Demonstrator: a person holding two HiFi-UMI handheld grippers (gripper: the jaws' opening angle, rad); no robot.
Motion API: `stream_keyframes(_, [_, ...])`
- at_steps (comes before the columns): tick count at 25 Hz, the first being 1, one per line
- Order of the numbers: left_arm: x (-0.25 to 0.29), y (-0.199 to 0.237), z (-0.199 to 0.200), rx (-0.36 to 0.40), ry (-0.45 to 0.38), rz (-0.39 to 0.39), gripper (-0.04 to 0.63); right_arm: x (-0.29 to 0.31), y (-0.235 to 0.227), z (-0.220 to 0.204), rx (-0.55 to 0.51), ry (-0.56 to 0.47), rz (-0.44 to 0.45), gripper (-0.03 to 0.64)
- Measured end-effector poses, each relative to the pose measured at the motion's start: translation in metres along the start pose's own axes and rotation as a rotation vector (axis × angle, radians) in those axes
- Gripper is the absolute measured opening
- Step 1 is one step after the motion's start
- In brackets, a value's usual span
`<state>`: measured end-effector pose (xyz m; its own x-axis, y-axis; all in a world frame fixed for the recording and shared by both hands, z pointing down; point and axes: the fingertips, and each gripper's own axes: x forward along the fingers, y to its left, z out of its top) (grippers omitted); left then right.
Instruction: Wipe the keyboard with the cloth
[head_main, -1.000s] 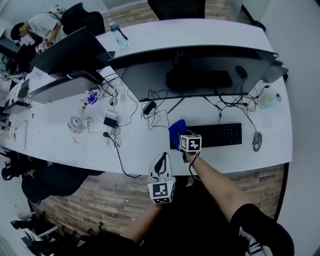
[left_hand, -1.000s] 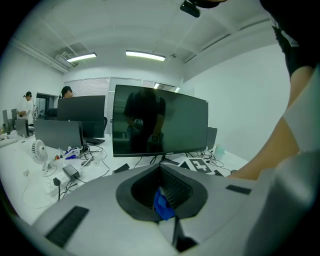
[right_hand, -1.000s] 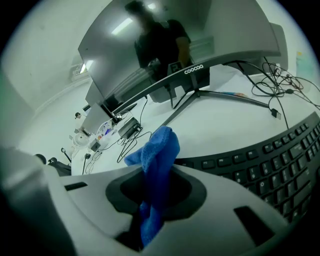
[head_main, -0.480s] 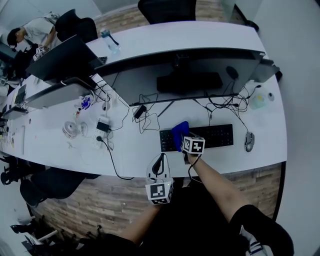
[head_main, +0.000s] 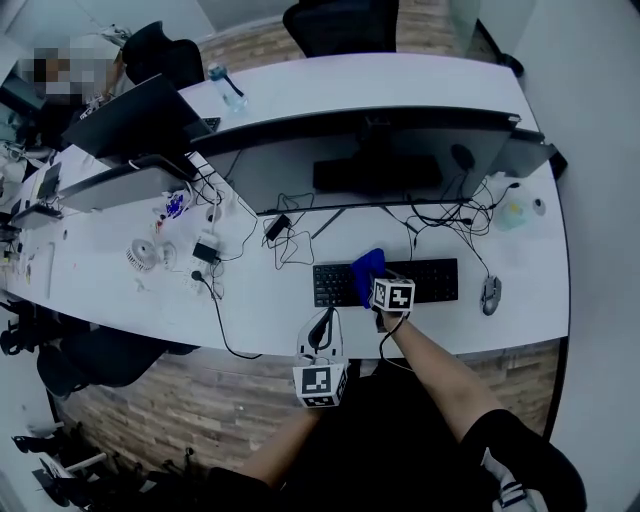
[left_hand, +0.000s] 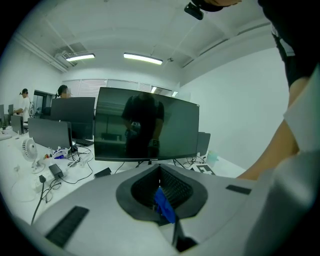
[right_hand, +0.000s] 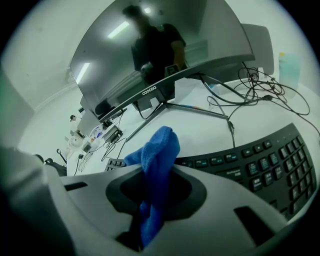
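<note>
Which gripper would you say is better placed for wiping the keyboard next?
Right. The right gripper is shut on the blue cloth over the keyboard; the left gripper sits back at the near edge of the desk, short of the keys.

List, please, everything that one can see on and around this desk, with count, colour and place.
desk: one, white, across the view
monitor: one, dark, behind the keyboard
keyboard: one, black, near the desk's front edge
cloth: one, blue, on the keyboard, held by the right hand-held gripper
mouse: one, grey, right of the keyboard
cables: several, black, between monitor and keyboard
fan: one, white, left part of the desk
bottle: one, clear, far left behind the monitor
chairs: several, black, around the desks
right hand-held gripper: one, grey, over the keyboard, jaws shut on the cloth
left hand-held gripper: one, grey, at the desk's front edge, jaws together; small blue bit between them, unclear what
</note>
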<state>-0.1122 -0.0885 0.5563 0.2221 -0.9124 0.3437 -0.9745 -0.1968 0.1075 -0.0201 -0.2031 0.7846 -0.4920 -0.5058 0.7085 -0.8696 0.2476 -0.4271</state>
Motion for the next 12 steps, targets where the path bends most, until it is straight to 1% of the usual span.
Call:
stream_keyframes(6, [0.007,-0.018,0.002,0.007,0.002,0.027,0.005,-0.012,-0.024,0.001,0.003,0.012,-0.013,0.072])
stream_keyframes(12, [0.018,-0.045,0.001,0.013,0.022,0.021,0.005,-0.026,-0.045,0.005,-0.016,0.011,-0.009,0.072])
